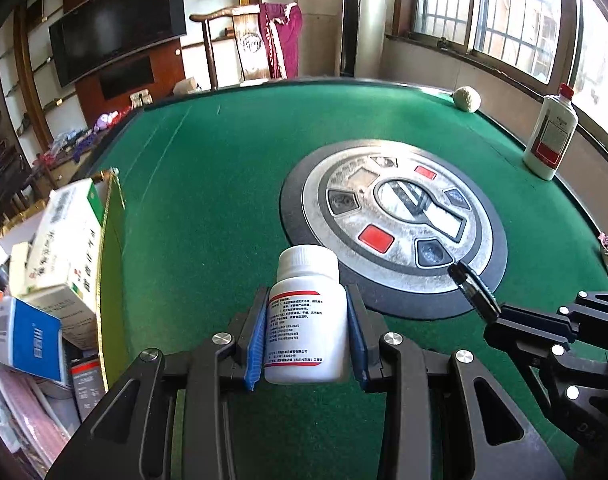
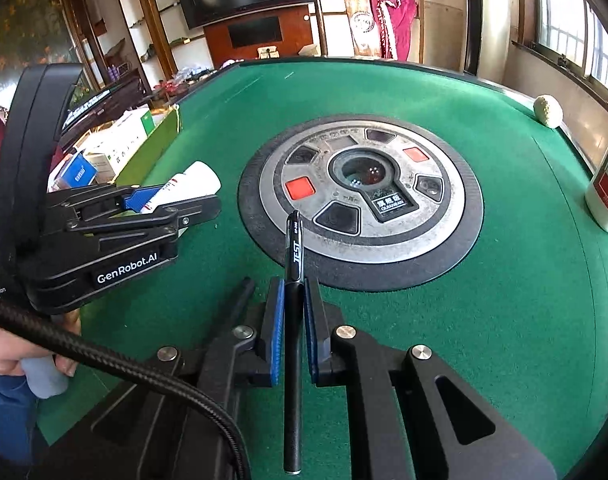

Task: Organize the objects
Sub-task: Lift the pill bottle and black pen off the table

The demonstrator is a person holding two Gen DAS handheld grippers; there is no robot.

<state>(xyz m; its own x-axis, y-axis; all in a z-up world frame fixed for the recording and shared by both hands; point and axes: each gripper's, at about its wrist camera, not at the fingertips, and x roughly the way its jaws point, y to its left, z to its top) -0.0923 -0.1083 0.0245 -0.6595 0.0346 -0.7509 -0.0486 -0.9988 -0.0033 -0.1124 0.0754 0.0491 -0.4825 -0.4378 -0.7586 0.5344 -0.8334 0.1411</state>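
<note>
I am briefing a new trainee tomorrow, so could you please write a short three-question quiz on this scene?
1. True or false: the left claw grips the small white plastic pill bottle.
2. What does the right claw hold? A) a yellow sponge B) the slim black pen C) a metal spoon
3. Fill in: the tall white bottle with the red cap stands near the edge of the ____ felt table.

Key: 1 true; 2 B; 3 green.
</note>
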